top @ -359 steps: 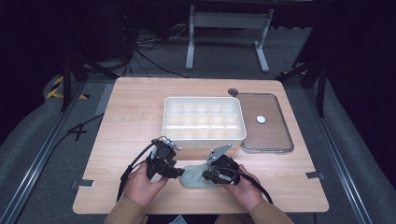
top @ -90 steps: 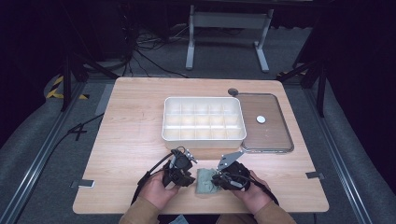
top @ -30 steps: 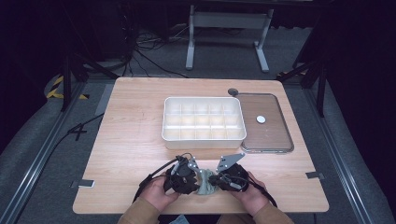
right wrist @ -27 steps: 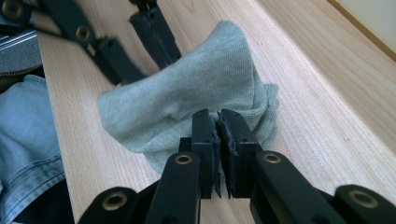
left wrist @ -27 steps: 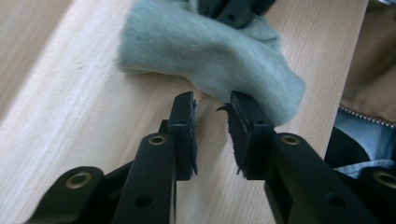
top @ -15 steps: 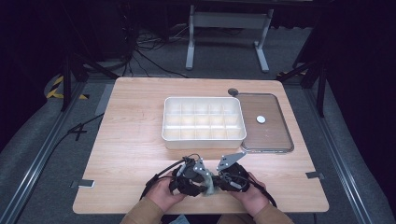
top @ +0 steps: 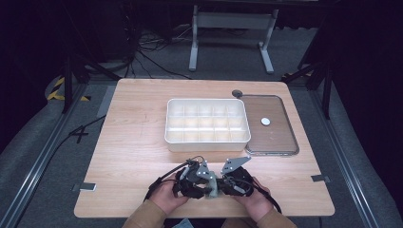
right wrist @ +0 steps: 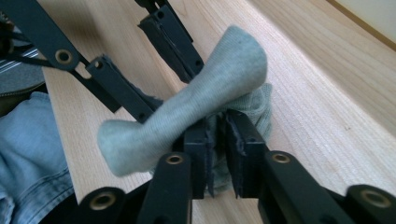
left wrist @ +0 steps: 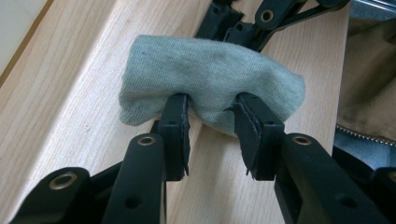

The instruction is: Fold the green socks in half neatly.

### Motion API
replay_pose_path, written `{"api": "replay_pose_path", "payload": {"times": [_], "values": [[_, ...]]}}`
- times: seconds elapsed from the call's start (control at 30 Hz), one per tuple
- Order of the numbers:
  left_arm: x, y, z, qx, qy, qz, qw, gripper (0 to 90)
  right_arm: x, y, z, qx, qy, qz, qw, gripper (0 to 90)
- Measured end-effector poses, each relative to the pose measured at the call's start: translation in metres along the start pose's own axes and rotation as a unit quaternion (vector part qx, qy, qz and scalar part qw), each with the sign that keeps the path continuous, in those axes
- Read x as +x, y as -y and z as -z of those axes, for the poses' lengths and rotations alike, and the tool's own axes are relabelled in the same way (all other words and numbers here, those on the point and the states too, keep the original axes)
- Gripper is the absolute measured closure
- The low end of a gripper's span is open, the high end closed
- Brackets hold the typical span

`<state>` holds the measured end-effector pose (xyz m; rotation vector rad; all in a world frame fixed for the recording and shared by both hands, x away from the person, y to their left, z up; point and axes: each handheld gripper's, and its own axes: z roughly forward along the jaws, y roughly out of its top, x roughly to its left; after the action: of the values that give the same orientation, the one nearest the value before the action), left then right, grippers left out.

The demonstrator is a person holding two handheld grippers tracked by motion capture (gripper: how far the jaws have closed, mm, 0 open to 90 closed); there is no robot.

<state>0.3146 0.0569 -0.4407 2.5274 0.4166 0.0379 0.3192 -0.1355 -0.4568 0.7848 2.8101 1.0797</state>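
Both grippers meet at the near edge of the desk (top: 133,156), each gripping the same grey-green sock (left wrist: 210,74). In the left gripper view, the left gripper (left wrist: 211,122) has its jaws partly spread, with a fold of the sock bunched between their tips; the rest of the fabric bulges up and beyond the jaws as a rounded roll, and the cloth spills a little past the outer side of each jaw. Straight beyond that roll, the black jaws of the other gripper reach in from the far side. In the right gripper view, the right gripper (right wrist: 218,128) has its jaws pressed nearly together on a thin layer of the sock (right wrist: 187,107), which is pinched in the narrow slot between them. From that pinch a long twisted length of sock runs across and above the jaws, one rounded end pointing up and away from them, the other end hanging off toward the desk edge on their left side. Beyond the fabric the opposing jaws close in from the far side. In the high view, the two grippers sit tip to tip in the person's hands, the left gripper (top: 192,178) and the right gripper (top: 233,178) with the sock (top: 212,186) between them. Well beyond the jaws stands a white compartment tray (top: 207,120), and beside it lies a clear lid (top: 275,137).
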Motion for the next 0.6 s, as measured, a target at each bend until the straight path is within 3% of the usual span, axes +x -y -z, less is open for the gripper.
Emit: {"api": "replay_pose_path", "payload": {"times": [0.1, 0.23, 0.33, 0.43, 0.6], "values": [[0.003, 0.002, 0.003, -0.006, 0.001, 0.003, 1.0000, 64.2, -0.004, -0.001, 0.004, 0.001, -0.006, -0.003, 1.0000, 75.4], [0.002, 0.002, 0.008, -0.024, 0.003, 0.001, 0.9997, 63.8, -0.004, -0.001, 0.005, 0.006, -0.011, -0.005, 0.9999, 78.9], [0.000, 0.000, 0.011, -0.038, 0.010, -0.012, 0.9992, 63.6, 0.004, 0.000, 0.000, 0.007, -0.003, 0.016, 0.9999, 80.8], [-0.002, -0.001, 0.005, -0.030, 0.011, -0.019, 0.9993, 62.4, 0.010, -0.001, -0.002, 0.007, 0.005, 0.029, 0.9996, 81.0], [-0.001, -0.003, 0.002, -0.035, 0.020, -0.032, 0.9987, 59.8, 0.005, 0.002, -0.001, 0.003, -0.007, 0.018, 0.9998, 80.0]]}}
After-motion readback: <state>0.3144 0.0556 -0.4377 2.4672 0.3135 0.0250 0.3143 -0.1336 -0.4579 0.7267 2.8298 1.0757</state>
